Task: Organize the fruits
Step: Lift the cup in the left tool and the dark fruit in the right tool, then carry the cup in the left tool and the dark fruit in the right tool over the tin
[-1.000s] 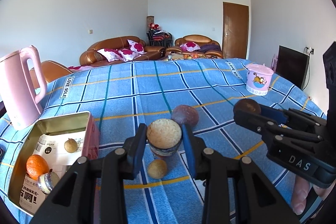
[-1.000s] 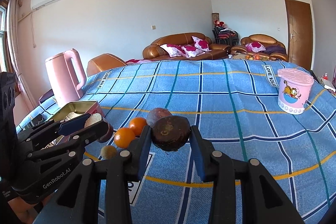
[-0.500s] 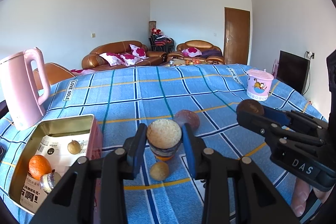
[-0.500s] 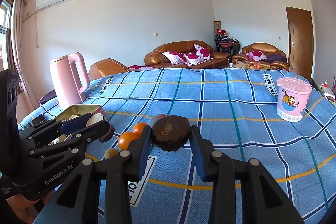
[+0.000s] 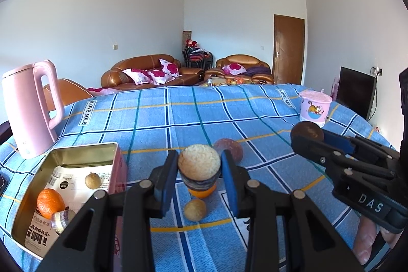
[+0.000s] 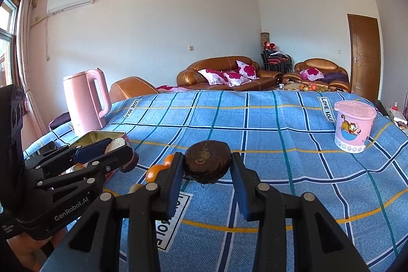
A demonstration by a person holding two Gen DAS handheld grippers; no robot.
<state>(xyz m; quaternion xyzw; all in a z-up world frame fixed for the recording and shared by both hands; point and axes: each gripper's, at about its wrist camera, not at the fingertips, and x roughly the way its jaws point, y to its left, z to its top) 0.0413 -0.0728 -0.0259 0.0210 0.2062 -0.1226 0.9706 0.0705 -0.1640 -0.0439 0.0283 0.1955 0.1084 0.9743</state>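
My left gripper is shut on a halved fruit with a pale grainy cut face, held above the blue checked cloth. Below it lie an orange, a small tan fruit and a purple fruit. My right gripper is shut on a dark brown round fruit, also lifted; it shows in the left wrist view. An open gold tin at the left holds an orange, a small tan fruit and another piece.
A pink kettle stands behind the tin. A pink lidded tub stands at the far right of the table. Two oranges lie between the grippers. Sofas stand beyond the table's far edge.
Both grippers have risen with their fruits still held; the table and the things on it sit lower in both views.
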